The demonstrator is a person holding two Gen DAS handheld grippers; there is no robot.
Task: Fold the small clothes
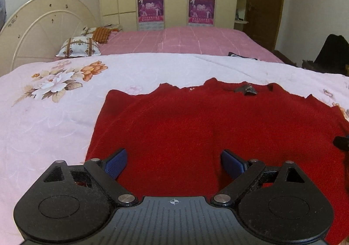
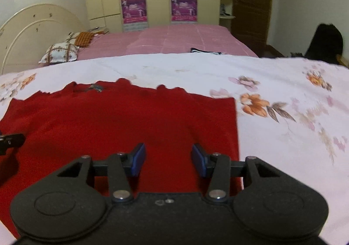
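Note:
A small red knit garment [image 1: 196, 125] lies flat on the white floral quilt [image 1: 54, 114], with a dark tag [image 1: 247, 90] near its far edge. My left gripper [image 1: 173, 164] is open and empty, its blue pads just above the garment's near left part. In the right wrist view the same garment [image 2: 122, 118] spreads to the left and centre. My right gripper [image 2: 168, 160] is open and empty above the garment's near right part, close to its right edge. Each view shows a black tip of the other gripper at its side [image 1: 341, 142] [image 2: 11, 140].
The quilt [image 2: 283, 136] covers the near bed. Behind it is a pink bedspread [image 1: 185, 40] with pillows [image 1: 78, 47] and a cream headboard [image 1: 43, 26]. A dark striped cloth [image 2: 205, 51] lies at the quilt's far edge. Wardrobes stand at the back; a dark shape [image 2: 325, 42] is at the right.

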